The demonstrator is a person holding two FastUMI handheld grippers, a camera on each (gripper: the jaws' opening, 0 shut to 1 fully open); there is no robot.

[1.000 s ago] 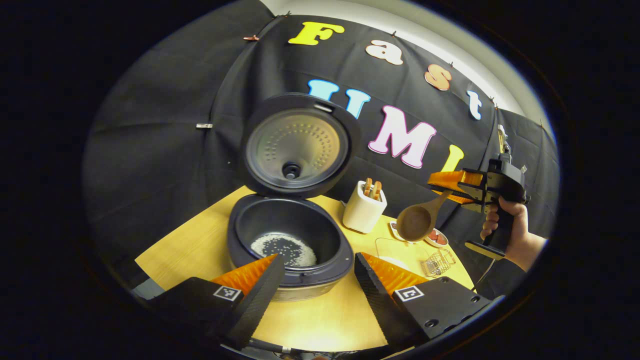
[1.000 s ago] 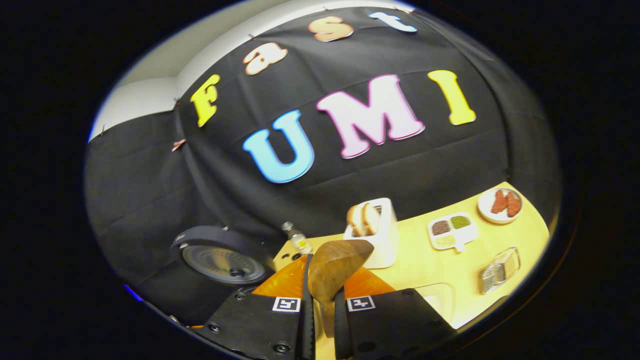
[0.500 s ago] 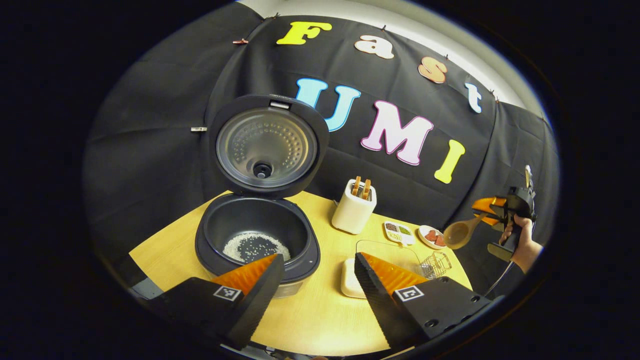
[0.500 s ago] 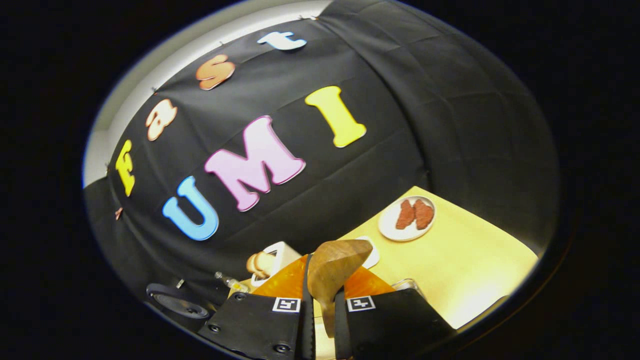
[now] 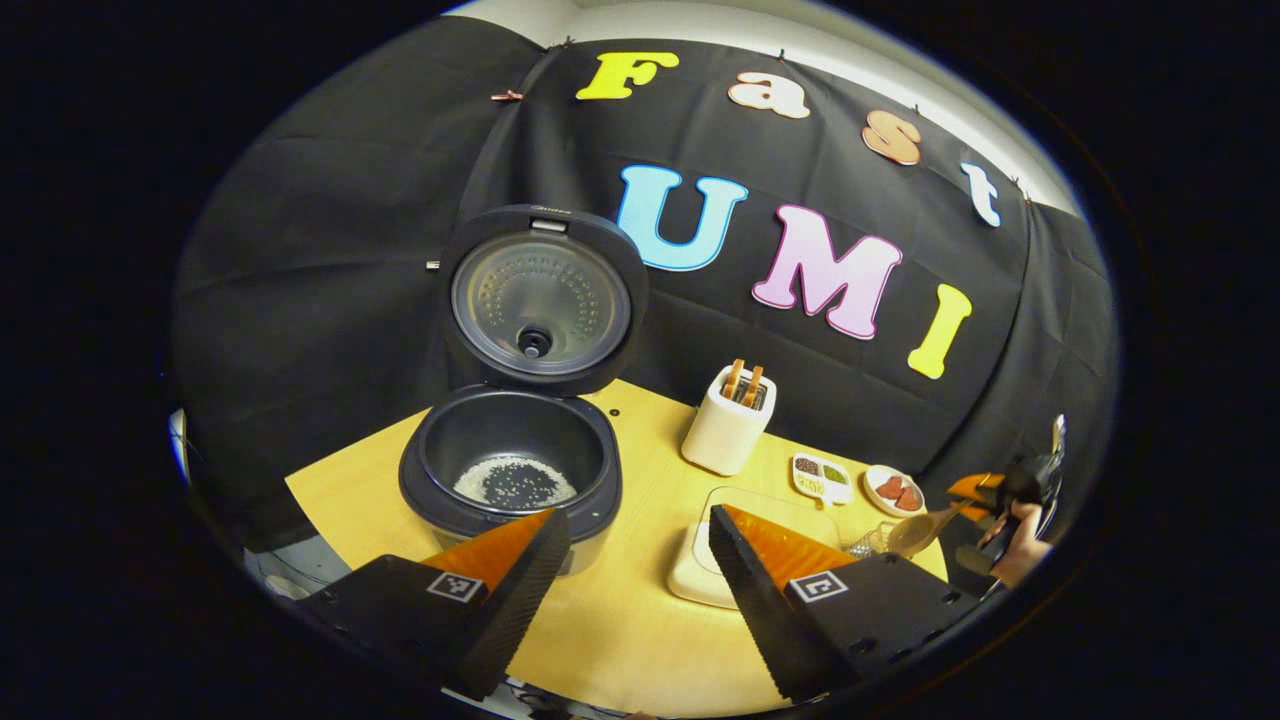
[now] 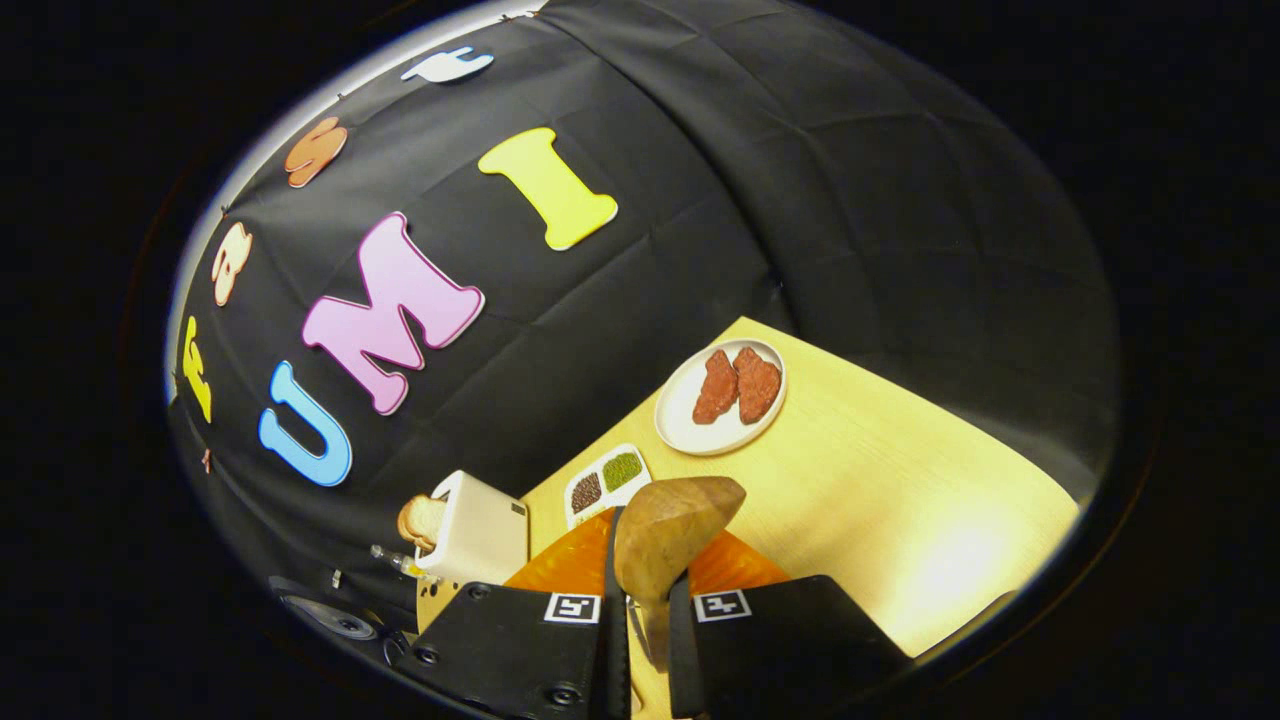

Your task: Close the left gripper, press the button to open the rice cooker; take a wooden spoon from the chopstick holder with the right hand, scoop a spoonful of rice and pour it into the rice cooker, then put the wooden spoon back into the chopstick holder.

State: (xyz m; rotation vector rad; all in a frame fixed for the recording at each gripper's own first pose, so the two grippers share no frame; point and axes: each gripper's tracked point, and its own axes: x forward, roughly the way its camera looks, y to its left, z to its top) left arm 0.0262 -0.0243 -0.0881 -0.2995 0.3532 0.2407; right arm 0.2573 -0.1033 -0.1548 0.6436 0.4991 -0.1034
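Two grippers showed: the right gripper (image 6: 640, 600) had its jaws clamped on the wooden spoon (image 6: 672, 528), presumably for return, while the left gripper (image 5: 635, 560), jaws apart, idled with the open rice cooker (image 5: 510, 480) at eleven o'clock.

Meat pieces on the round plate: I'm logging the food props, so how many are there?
2, lying side by side on the white plate: one piece on its left, the other on its right. None looks hidden.
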